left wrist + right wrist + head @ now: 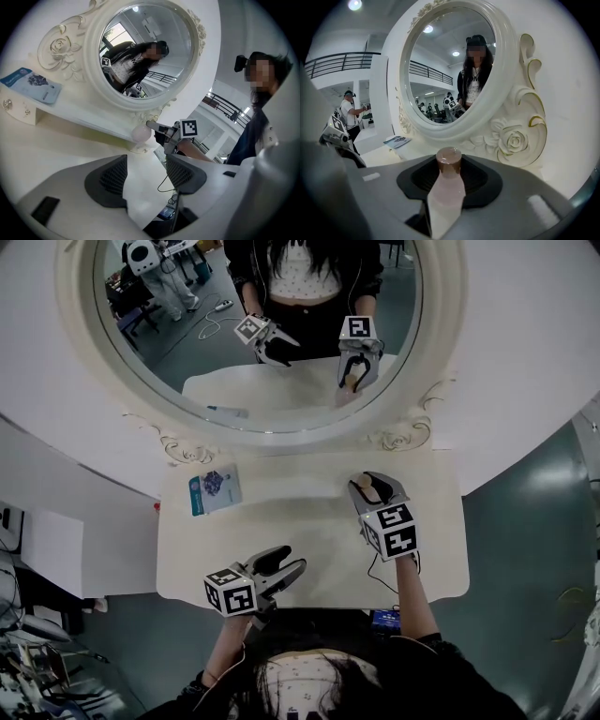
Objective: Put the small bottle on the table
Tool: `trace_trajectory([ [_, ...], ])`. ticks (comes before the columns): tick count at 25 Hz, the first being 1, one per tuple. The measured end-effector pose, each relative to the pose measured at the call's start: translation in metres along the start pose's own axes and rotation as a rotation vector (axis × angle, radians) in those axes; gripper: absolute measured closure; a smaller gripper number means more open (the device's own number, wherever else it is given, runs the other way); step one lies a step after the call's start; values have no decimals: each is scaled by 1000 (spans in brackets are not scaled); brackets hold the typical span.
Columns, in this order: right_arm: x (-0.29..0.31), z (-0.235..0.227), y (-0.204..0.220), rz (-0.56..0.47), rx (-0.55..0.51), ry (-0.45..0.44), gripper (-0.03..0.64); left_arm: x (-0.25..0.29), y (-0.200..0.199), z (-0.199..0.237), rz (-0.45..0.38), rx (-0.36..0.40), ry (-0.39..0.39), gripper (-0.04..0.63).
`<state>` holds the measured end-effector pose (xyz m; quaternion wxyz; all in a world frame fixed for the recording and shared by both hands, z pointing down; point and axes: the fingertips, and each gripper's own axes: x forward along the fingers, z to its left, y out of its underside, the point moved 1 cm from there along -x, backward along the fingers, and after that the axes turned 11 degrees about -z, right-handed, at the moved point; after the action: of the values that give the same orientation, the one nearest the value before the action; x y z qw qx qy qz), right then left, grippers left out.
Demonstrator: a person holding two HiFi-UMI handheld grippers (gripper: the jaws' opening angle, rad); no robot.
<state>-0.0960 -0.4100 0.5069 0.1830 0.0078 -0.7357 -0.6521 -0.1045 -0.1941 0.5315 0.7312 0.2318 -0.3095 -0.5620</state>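
One risk I'm flagging: the table (309,540) is backing onto the mirror frame (403,437) at 12 o'clock, so pushing on could be bumping it. My right gripper (375,484) is clamping the small bottle (446,190), cap poking out at 12, over the table's 2 o'clock area. My left gripper (286,563) is idling, jaws apart, empty.

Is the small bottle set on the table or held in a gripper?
Held: the right gripper's jaws clamp the small bottle, brown cap poking out.
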Motion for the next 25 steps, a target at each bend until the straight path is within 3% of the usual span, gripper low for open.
trace_trajectory([
  [7,10,-16,12,37,2,28,469,-5,-3,6,-11,-4,-14,339],
  [25,37,-26,3,-46,-18,37,469,-10,-14,12,-27,-42,19,339],
])
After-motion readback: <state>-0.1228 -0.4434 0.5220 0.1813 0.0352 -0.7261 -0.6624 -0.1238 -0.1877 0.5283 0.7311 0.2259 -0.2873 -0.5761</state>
